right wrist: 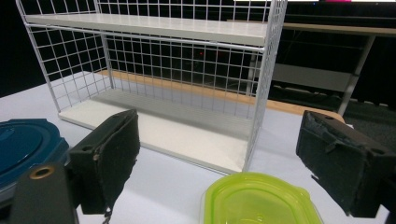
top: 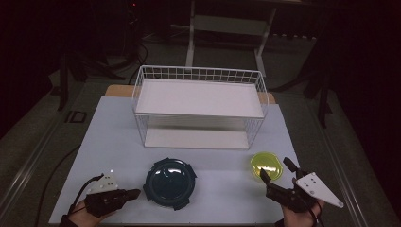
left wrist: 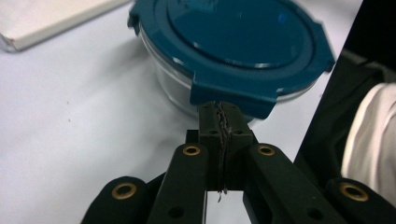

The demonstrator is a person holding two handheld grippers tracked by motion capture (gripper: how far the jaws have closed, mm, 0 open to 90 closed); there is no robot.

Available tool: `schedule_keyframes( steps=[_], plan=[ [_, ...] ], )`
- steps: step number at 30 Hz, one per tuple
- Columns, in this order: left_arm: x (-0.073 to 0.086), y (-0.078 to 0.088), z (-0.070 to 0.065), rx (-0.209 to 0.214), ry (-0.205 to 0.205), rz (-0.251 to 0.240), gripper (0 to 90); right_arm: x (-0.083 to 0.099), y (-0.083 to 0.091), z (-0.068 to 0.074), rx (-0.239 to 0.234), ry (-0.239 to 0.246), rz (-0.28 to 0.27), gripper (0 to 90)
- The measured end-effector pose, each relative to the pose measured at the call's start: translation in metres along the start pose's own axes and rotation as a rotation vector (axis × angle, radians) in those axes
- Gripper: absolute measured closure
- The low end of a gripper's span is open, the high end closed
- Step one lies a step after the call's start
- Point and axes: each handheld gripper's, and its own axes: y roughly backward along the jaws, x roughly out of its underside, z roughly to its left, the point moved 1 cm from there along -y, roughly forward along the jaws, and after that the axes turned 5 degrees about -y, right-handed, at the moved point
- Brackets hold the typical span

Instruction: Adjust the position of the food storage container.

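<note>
Left gripper (left wrist: pixel 223 122): jaws clenched pad against pad, with nothing between them; the tips sit just under a corner tab of the blue lid, so close that touch or a hair's gap cannot be told.
Left gripper from above (top: pixel 134 193): low over the table, tips pointing at the near left edge of the blue-lidded bowl.
Blue-lidded bowl (left wrist: pixel 224 51): straight ahead of the left jaws, a clear glass bowl with a dark blue snap lid (top: pixel 169 182) seated on top; it stands on the table.
Right gripper (right wrist: pixel 219 163): jaws released, standing wide apart with nothing between the pads.
Right gripper from above (top: pixel 275 170): tips at the near right edge of the green lid, one finger on either side of its rim.
Green lid (right wrist: pixel 260 200): just below and between the right jaws, lying flat on the table (top: pixel 113 137); a container under it cannot be made out.
Green lid from above (top: pixel 266 165): well to the right of the bowl, near the table's front right.
Wire rack (right wrist: pixel 154 70): beyond the right jaws, past the green lid; white, two shelves, both bare.
Wire rack from above (top: pixel 198 106): behind both containers, at the far middle of the table.
Sleeve (left wrist: pixel 373 140): white, to the right of the left jaws.
</note>
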Motion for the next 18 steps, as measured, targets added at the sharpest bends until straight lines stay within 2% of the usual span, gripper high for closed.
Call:
schedule_keyframes(
  steps=[6, 8, 18],
  plan=[
    [-0.001, -0.008, -0.002, -0.01, 0.002, 0.024, 88.8, 0.001, -0.001, 0.0, -0.012, -0.007, -0.002, 12.6],
    [-0.001, -0.01, 0.0, 0.001, 0.01, 0.021, 88.8, 0.001, -0.001, 0.0, -0.013, -0.003, 0.004, 12.0],
    [-0.006, -0.015, 0.005, -0.013, 0.019, 0.017, 88.8, 0.003, -0.004, 0.001, -0.037, -0.002, 0.022, 10.8]
  ],
)
